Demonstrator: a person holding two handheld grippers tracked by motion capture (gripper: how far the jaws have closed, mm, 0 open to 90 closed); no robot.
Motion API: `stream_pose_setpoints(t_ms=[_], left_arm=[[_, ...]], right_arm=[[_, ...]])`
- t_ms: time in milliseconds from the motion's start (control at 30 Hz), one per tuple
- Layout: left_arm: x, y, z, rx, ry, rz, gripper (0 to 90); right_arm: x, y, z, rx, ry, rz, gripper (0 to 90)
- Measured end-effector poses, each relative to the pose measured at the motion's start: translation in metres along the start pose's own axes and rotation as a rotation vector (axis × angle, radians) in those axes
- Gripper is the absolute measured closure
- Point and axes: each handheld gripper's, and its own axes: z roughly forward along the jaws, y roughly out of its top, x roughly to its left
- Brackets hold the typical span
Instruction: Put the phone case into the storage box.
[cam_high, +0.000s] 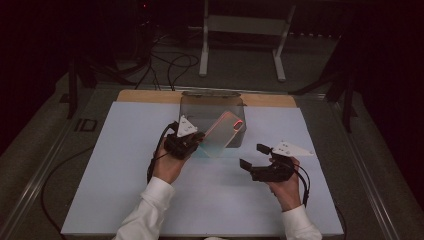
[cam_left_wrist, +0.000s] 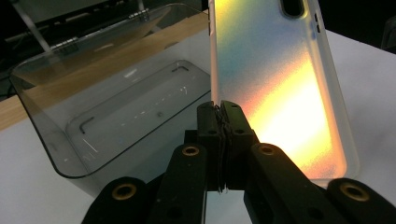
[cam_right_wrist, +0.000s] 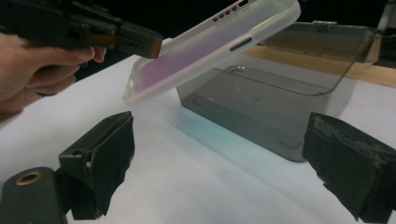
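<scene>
Iridescent phone case (cam_high: 224, 134) — just 1 — pinched in my left tongs (cam_high: 197, 140); right tongs (cam_high: 252, 156) gape empty beside 1 clear box (cam_high: 212, 107).

White sheet (cam_high: 125, 165) covers a wooden tabletop (cam_high: 150, 96); grey floor beyond, black cables (cam_high: 175, 65) trailing, white metal stand (cam_high: 245, 30) at the back.

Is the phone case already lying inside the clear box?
No, the left tool holds the phone case by its edge, tilted in the air in front of the clear box.
</scene>
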Motion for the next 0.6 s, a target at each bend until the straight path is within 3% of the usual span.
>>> stream_pose_setpoints(t_ms=[200, 600], left_arm=[[0.001, -0.002, -0.002, -0.020, 0.009, -0.010, 88.8], [0.004, -0.005, -0.010, -0.052, 0.031, -0.029, 88.8]], right_arm=[[0.003, 0.009, 0.007, 0.009, 0.012, 0.021, 9.4], [0.016, 0.031, 0.024, 0.013, 0.038, 0.007, 9.6]])
